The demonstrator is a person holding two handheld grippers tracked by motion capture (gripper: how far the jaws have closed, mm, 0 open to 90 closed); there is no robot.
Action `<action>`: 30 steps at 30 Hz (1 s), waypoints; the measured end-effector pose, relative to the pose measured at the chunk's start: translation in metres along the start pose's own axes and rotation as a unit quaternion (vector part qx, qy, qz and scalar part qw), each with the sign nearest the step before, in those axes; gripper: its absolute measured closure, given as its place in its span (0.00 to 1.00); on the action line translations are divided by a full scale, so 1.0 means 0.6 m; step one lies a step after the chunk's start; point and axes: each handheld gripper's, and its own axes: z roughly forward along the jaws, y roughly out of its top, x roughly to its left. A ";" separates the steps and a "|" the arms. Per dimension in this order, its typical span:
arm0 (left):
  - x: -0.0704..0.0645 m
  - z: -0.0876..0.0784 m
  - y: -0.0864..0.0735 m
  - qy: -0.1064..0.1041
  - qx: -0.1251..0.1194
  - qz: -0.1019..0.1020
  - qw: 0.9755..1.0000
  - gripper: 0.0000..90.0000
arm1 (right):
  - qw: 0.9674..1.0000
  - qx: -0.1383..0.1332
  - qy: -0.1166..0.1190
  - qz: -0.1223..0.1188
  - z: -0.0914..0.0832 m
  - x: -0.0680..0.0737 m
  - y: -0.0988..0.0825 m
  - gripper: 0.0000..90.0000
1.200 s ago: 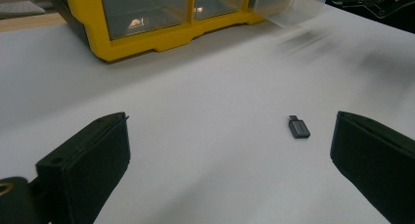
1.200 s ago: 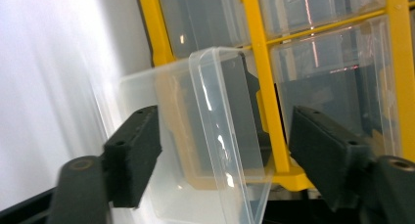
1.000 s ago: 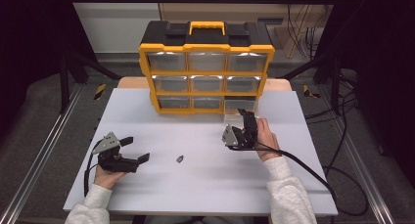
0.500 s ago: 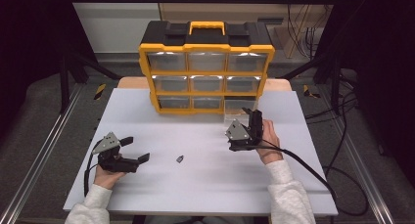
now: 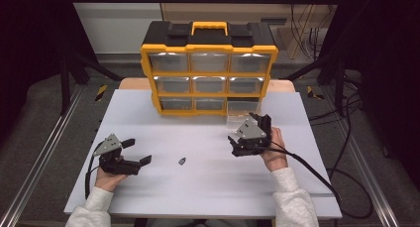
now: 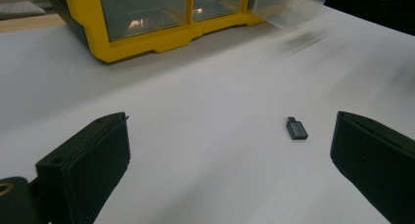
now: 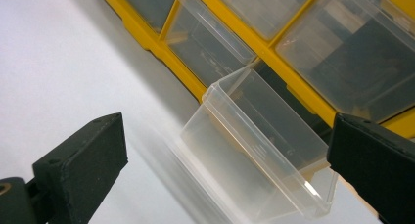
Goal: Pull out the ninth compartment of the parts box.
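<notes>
At far left, the left gripper (image 5: 134, 152) low on the white table (image 5: 208, 187), jaws spread wide and holding nothing. Ahead of its jaws and nearer the right-hand one, a small dark adapter (image 6: 296, 130) flat on the table (free of both jaws), well short of the yellow organizer (image 5: 208, 78). Farther right, the right gripper (image 5: 250, 133) just in front of the organizer's bottom row, jaws spread wide, having just been opening, with nothing pinched. Straight ahead of those jaws, between them in the right gripper view, a clear plastic drawer (image 7: 264, 145) pulled partway out of the bottom-right slot, front end tilted down toward the table, not touched by either jaw.
</notes>
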 end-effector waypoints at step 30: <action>-0.008 0.002 0.005 -0.005 0.000 0.001 1.000 0.01 | 0.970 -0.045 0.080 0.225 -0.049 -0.038 -0.081 0.01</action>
